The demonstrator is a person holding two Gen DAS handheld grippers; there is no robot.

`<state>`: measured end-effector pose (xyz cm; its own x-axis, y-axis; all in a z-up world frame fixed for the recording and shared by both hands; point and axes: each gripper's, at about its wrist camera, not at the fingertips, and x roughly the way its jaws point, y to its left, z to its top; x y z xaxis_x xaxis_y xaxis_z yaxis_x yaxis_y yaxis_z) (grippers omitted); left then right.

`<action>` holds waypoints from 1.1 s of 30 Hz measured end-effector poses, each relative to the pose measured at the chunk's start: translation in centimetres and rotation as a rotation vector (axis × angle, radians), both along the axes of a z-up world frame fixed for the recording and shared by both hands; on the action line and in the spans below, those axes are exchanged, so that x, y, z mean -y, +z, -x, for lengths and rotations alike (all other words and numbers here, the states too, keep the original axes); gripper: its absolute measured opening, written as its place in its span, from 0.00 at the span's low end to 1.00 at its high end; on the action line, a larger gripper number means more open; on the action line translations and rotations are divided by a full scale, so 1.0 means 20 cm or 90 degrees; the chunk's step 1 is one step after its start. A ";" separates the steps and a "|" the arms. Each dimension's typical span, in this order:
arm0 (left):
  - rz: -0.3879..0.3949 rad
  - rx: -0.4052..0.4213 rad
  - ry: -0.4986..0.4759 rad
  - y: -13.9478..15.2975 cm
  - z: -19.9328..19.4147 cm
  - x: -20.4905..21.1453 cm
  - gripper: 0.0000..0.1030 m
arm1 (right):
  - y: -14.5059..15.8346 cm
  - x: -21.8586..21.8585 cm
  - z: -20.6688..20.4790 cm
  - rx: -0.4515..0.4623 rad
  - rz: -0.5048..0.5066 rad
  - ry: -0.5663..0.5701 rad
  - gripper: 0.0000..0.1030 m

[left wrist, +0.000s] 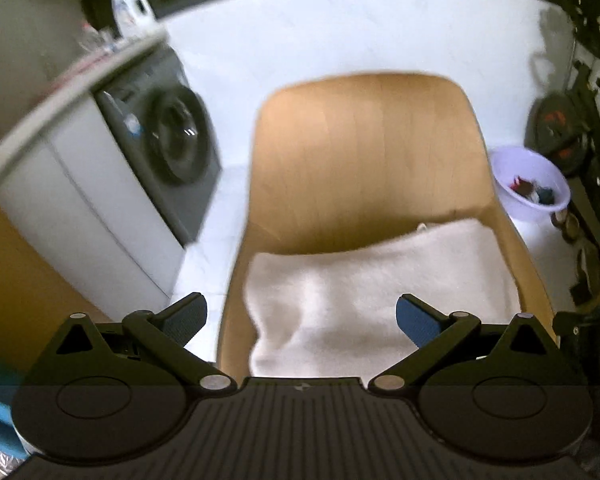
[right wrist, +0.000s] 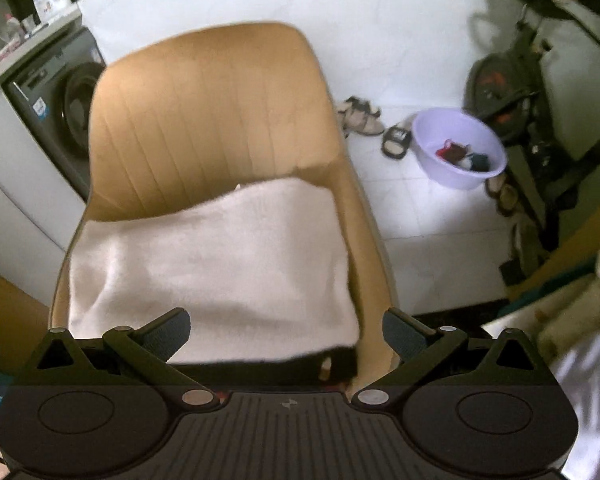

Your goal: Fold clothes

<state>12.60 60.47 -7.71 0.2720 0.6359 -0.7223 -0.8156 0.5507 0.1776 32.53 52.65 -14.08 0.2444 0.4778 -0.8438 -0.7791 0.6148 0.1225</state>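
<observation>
You've got a tan chair point(right wrist: 204, 112) with faint vertical stitch lines down its backrest, and the folded cloth point(right wrist: 220, 272) on the seat is plain off-white, a bit pinkish in the right wrist view, no print on it. Under its front edge there's a black strip. Your gripper pads point(left wrist: 416, 320) look blue on the left gripper, darker on the right one. The basin point(right wrist: 460, 148) is pale lilac with red, white and dark teal bits inside. Floor point(right wrist: 400, 20) is white, washing machine point(left wrist: 168, 140) dark grey.
</observation>
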 end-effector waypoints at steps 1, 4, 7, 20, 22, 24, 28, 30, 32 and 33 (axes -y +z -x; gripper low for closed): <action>-0.006 0.005 -0.011 0.00 0.05 0.05 1.00 | 0.03 0.05 0.07 0.007 -0.001 -0.004 0.99; -0.008 0.000 -0.054 0.00 0.20 0.18 1.00 | 0.10 0.19 0.29 0.028 -0.002 -0.013 0.99; 0.006 -0.016 -0.078 -0.01 0.37 0.28 1.00 | 0.17 0.34 0.53 0.049 -0.002 -0.021 0.99; 0.106 -0.004 -0.101 -0.01 0.84 0.59 1.00 | 0.35 0.86 1.13 0.139 0.030 -0.065 0.99; 0.112 0.004 -0.107 0.02 0.88 0.64 1.00 | 0.38 0.92 1.18 0.139 0.025 -0.060 0.99; 0.094 0.007 -0.113 0.06 0.91 0.71 1.00 | 0.40 0.97 1.21 0.132 0.019 -0.054 0.99; 0.043 0.013 -0.099 0.12 0.95 0.84 1.00 | 0.44 1.08 1.25 0.130 0.007 -0.047 0.99; 0.046 0.019 -0.083 0.14 0.96 0.91 1.00 | 0.45 1.14 1.26 0.134 0.001 -0.047 0.99; 0.054 0.025 -0.069 0.15 0.96 0.97 1.00 | 0.45 1.23 1.26 0.131 -0.002 -0.050 0.99; 0.064 0.027 -0.063 0.14 0.95 1.00 1.00 | 0.44 1.27 1.25 0.129 -0.003 -0.051 0.99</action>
